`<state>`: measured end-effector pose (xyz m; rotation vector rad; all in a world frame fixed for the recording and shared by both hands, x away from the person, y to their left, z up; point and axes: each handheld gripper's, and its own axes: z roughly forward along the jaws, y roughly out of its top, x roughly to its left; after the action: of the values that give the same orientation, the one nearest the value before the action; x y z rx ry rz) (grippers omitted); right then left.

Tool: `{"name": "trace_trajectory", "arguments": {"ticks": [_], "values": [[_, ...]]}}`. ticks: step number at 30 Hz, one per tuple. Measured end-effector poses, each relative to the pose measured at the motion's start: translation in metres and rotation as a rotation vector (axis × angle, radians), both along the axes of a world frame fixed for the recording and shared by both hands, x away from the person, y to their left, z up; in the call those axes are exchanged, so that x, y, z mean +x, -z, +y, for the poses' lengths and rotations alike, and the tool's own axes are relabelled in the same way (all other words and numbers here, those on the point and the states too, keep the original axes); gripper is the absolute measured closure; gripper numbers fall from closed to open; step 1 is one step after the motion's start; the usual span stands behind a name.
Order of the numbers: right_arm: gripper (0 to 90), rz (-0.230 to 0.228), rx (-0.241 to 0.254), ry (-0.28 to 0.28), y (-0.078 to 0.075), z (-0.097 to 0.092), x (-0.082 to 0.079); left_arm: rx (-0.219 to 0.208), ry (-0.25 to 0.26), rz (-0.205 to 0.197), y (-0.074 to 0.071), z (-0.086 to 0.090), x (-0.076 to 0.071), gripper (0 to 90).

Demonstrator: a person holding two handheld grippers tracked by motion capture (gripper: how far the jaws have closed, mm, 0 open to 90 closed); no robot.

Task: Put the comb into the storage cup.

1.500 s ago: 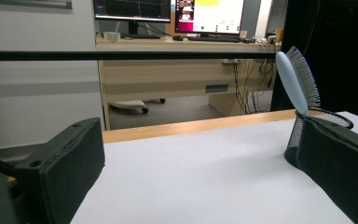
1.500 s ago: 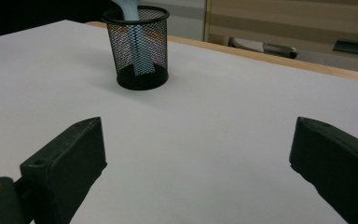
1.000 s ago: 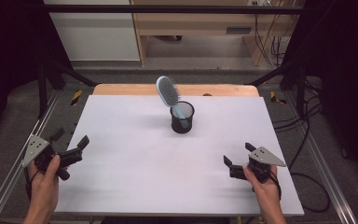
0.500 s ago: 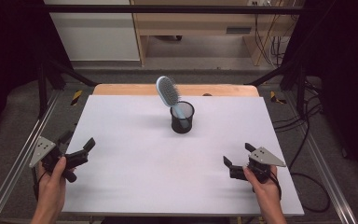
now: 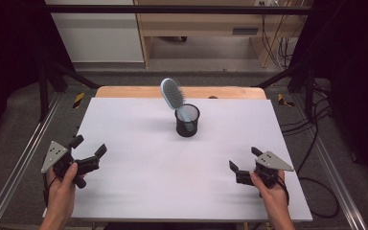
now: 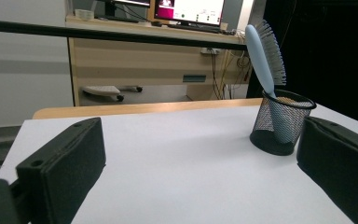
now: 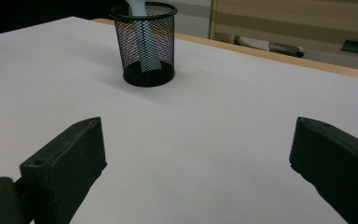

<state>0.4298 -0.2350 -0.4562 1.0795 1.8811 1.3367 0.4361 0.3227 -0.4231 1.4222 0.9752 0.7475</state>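
A black mesh cup stands upright at the far middle of the white table. A light blue hairbrush rests in it handle down, its bristled head leaning to the left. My left gripper is open at the table's near left edge, well short of the cup. My right gripper is open at the near right, nothing between its jaws. The left gripper view has the cup and brush beyond my open gripper. From the right gripper, the cup stands far ahead.
A wooden strip edges the table's far side. Metal rails run along the left, and cables trail on the right. Beyond the table are a wooden desk and white cabinet.
My left gripper has shifted a little right, in over the table's left edge. The right gripper, cup and brush have stayed put.
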Motion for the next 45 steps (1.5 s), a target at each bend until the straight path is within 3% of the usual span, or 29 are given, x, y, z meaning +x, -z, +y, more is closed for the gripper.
{"name": "trace_trajectory", "arguments": {"ticks": [27,45], "values": [[3.9,-0.017,0.005,-0.031,0.0,0.0,-0.002,0.027,0.047,0.022,0.019,-0.017,-0.005,1.1],[4.0,-0.038,0.027,-0.044,0.003,-0.003,0.0,0.08,0.103,0.037,0.031,-0.033,-0.013,1.1]]}}
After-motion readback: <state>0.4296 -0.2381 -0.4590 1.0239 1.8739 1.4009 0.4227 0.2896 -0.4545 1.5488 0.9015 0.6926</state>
